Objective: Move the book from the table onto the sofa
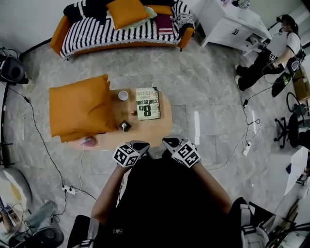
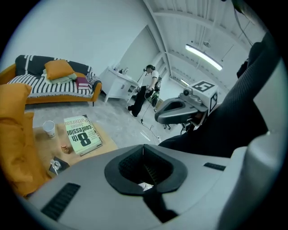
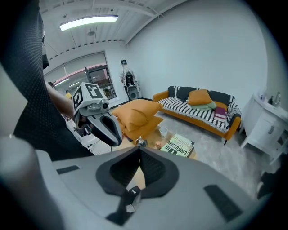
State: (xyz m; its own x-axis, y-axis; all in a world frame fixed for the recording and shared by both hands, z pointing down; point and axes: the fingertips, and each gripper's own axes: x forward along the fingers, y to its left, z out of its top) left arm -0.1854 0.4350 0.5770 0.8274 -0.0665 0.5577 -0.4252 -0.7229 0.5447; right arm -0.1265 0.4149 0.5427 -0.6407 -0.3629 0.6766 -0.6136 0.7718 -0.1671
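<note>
My left gripper (image 1: 139, 145) and right gripper (image 1: 170, 142) are both closed tight and empty, side by side at the near edge of the table (image 1: 160, 128). One green book (image 1: 147, 103) lies on it beside one white cup (image 1: 123, 95); the far sofa (image 1: 82, 34) holds what looks like one maroon book (image 1: 164, 23).

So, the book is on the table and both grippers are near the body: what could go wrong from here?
The cup stands close beside the book; a reach from that side could tip it. The book lies flat on the table, so the left gripper and right gripper, both shut and empty, may push it rather than grip it. The sofa already holds a cushion and a maroon book, leaving less room.
</note>
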